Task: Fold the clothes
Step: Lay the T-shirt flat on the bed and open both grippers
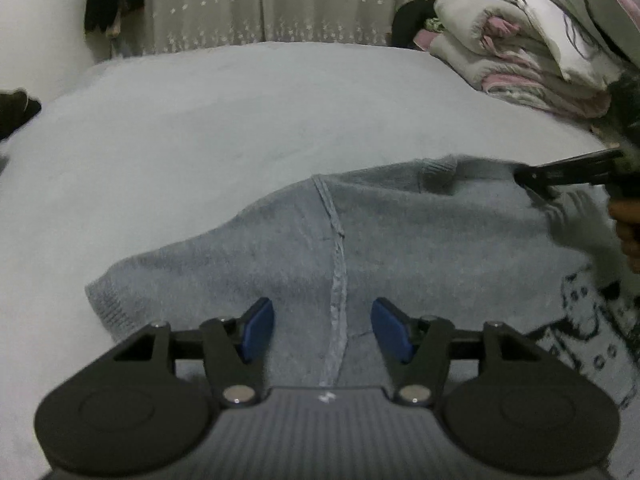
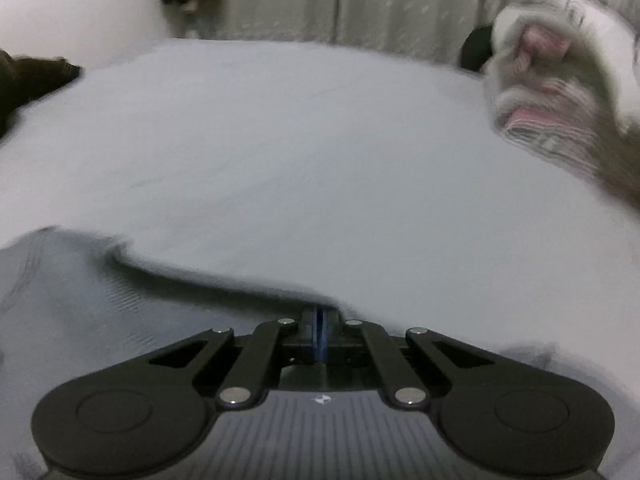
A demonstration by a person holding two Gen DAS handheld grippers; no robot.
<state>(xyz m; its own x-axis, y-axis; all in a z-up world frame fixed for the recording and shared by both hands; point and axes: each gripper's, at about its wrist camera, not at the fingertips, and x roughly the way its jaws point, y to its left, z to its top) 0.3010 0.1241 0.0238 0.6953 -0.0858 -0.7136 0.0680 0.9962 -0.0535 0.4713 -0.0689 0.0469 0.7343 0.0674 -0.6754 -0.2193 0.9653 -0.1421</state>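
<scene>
The right gripper (image 2: 320, 330) has its jaws pinched on the grey sweater's (image 1: 400, 240) far edge, while the left gripper (image 1: 322, 330) hovers wide open over its seam, holding nothing.

- No readable words, brand names or numbers in either view.
- Left hand-held gripper (image 1: 322, 330): small white emblem on the ribbed body, centre top; shape only, not legible as a letter.
- Right hand-held gripper (image 2: 321, 334): same small white emblem on its ribbed body; also illegible.
</scene>
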